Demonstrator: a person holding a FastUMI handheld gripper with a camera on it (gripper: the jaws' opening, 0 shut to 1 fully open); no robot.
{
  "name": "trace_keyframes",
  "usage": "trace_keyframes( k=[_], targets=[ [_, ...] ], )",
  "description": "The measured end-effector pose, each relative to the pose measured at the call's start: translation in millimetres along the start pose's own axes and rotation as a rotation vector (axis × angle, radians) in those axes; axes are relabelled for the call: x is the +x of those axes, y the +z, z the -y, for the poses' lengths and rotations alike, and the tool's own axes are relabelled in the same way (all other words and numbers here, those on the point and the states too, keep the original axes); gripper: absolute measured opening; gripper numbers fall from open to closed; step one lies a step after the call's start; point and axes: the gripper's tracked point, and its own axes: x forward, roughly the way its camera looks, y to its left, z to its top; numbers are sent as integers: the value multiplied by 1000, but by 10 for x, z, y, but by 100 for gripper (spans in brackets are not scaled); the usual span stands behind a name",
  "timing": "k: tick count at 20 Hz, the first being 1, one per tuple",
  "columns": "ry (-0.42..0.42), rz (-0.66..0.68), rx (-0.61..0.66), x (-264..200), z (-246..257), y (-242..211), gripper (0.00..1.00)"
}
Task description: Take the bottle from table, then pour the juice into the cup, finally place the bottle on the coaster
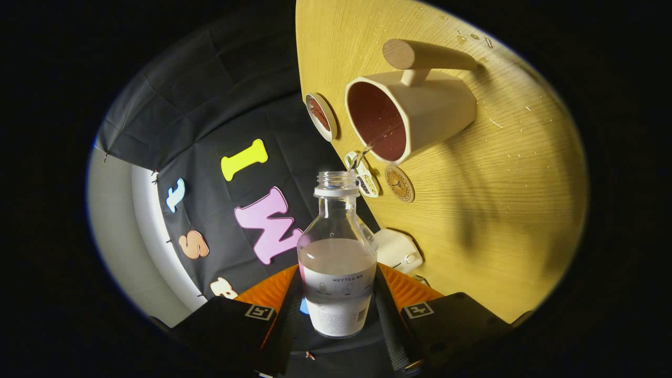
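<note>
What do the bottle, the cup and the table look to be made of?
The bottle, held between the closed jaws, looks like clear glossy plastic, perhaps glass: liquid shows through. The cup seems matte cream ceramic with a dark red inside; its handle looks like pale wood. The table shows wood grain, possibly veneer.

Bottle (pixel 337 257) clear glossy plastic, paper label, pinched between ribbed gripper (pixel 336 294) pads. Cup (pixel 415 113) matt, smooth, ceramic-looking, wood-look round handle. Table (pixel 499 210) light wood grain, satin, wet droplets near its far edge. Coaster (pixel 399 183) flat, printed disc. Booth wall matt creased cloth.
</note>
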Motion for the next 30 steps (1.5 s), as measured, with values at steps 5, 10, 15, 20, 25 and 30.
trace_keyframes(
  k=[5, 10, 15, 20, 25, 30],
  targets=[
    [29, 20, 35, 6, -146, 3, 74],
    [53, 35, 77, 44, -281, -44, 74],
    [98, 68, 144, 60, -411, -5, 74],
    [138, 104, 204, 58, -495, 37, 74],
    [159, 123, 242, 72, -530, 39, 74],
    [169, 138, 271, 83, -553, 107, 74]
  ],
)
